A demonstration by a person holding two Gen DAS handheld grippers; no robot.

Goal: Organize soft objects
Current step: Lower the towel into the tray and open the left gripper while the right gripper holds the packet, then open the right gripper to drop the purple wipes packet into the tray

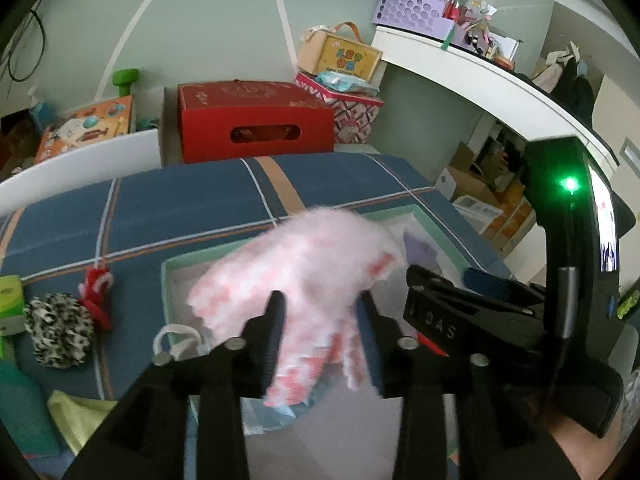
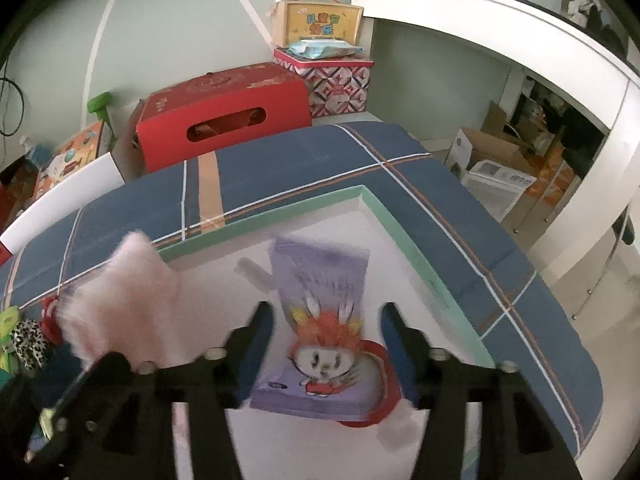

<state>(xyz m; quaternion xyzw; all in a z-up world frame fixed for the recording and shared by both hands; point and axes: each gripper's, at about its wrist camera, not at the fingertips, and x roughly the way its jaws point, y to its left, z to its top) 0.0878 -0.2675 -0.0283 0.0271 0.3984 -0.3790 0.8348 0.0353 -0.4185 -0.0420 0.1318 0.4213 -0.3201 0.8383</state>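
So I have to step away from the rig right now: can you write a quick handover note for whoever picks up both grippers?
Left gripper: jaws apart, pink fuzzy cloth loose between them over the green-rimmed box.
Right gripper: open, astride the purple bunny pouch, which lies inside the box.
Done: pouch is in.
Left: the cloth, not yet settled, then the leopard-print scrunchie and red-and-white piece on the blue cover.

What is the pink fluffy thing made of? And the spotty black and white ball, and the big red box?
The pink fluffy thing looks like soft fleece or plush: its edges are fuzzy and it hangs limp. The spotty ball seems to be gathered fabric with a leopard print, maybe a scrunchie; it is too blurred to be sure. The red box looks like matte cardboard, with a cut-out handle slot.
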